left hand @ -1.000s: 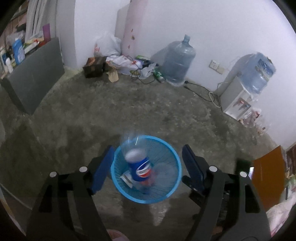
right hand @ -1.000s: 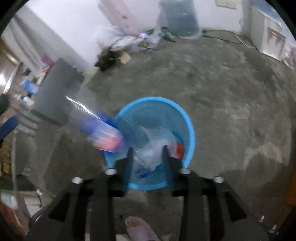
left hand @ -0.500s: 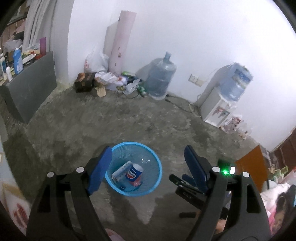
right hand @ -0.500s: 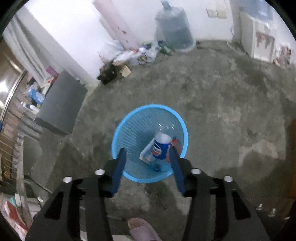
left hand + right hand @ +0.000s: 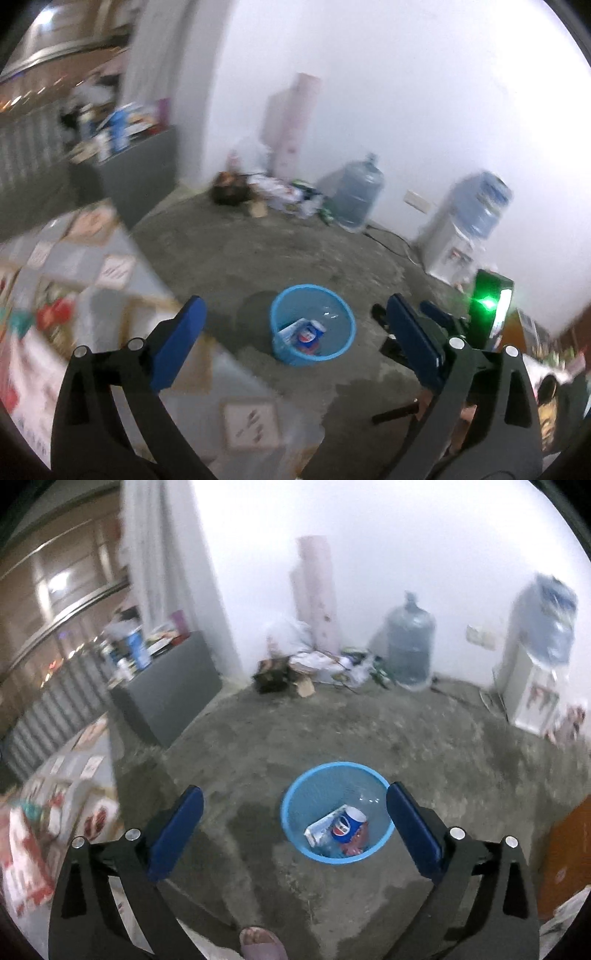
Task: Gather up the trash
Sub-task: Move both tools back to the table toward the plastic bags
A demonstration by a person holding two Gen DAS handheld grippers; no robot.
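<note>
- Concrete floor (image 5: 424,738); far clutter blurred.
- Blue basket (image 5: 295,823) holds a Pepsi bottle (image 5: 345,827) and carton (other contents indistinct).
- Left gripper (image 5: 295,332), right gripper (image 5: 295,819): jaws opening, nothing between them.

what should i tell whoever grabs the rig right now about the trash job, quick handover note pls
Left gripper: jaws opening wide, nothing between them.
Right gripper: jaws opening wide, nothing held.
Blue basket stands on the concrete floor, below and ahead of both grippers.
Done: a Pepsi bottle, a white carton and clear plastic lie inside the basket.
Left: a litter pile sits by the far wall near the water jug; whether it belongs to the job is unclear. The patterned table at left is too blurred to check for trash.
</note>
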